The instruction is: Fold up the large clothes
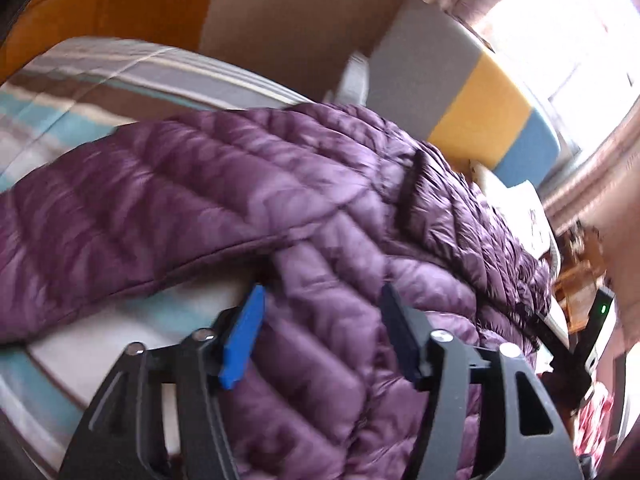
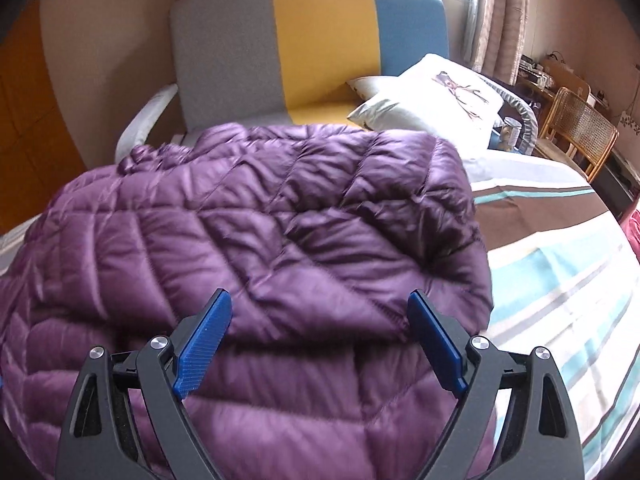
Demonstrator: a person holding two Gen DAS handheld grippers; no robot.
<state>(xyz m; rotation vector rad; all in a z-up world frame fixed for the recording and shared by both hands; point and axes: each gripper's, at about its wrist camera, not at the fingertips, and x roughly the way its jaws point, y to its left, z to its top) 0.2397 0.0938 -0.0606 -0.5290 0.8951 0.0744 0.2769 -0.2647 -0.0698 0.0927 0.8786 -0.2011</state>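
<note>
Overhanging purple jacket (image 2: 260,240): open tongs (image 2: 320,336) (striped bedspread (image 2: 560,280) rightward)

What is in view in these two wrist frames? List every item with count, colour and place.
puffer jacket: one, purple quilted, spread partly folded across the bed, under both grippers.
bedsheet: one, striped white, teal, brown and grey, covering the bed beneath the jacket.
headboard: one, grey, yellow and blue panels, at the far end of the bed.
pillows: two, pale, stacked against the headboard on the right side.
wicker chair: one, tan, right of the bed.
curtain: beige, beside the window behind the headboard.
left hand-held gripper: one, black with blue pads, open, over the jacket's edge.
right hand-held gripper: one, black with blue pads, open, over the jacket's folded edge.
</note>
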